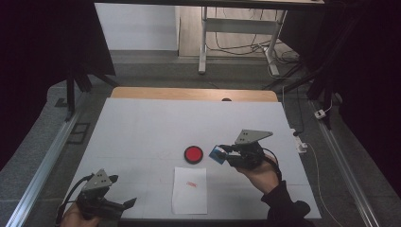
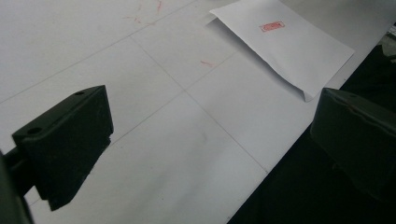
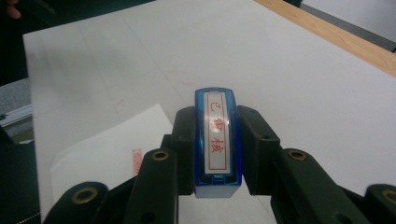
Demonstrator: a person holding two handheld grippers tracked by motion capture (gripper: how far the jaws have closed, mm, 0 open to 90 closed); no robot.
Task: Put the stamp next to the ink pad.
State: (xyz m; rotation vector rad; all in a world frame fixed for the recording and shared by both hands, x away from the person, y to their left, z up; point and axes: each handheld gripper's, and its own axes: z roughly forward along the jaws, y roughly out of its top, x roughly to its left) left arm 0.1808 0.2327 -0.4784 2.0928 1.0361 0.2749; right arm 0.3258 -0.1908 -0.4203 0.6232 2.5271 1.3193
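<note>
Taking the paper [image 1: 190, 190] at the near edge of the tabletop [image 1: 142, 127] as the landmark: the left gripper [image 1: 128, 203] sits to its left, just off the near corner, jaws wide apart with nothing between them. In the left gripper view the paper [image 2: 289, 44] lies ahead with a small red stamp mark [image 2: 272, 26] on it.

Beyond the paper's far edge and a little to its right, the right gripper [image 1: 221, 152] is closed on the stamp [image 1: 218, 154], a blue block held clear above the tabletop. In the right gripper view the stamp [image 3: 217, 144] is pinched across its narrow width, its long axis running straight out along the jaws, its labelled top facing the camera.

Just past the paper's far edge, left of the stamp, lies the red ink pad [image 1: 193, 154]. The stamp's tip points towards it and stands just beside it.

The coming move probably turns on this: the pad lies to the left of the held stamp, the paper nearer the person, and the right hand is much the closer to both.
</note>
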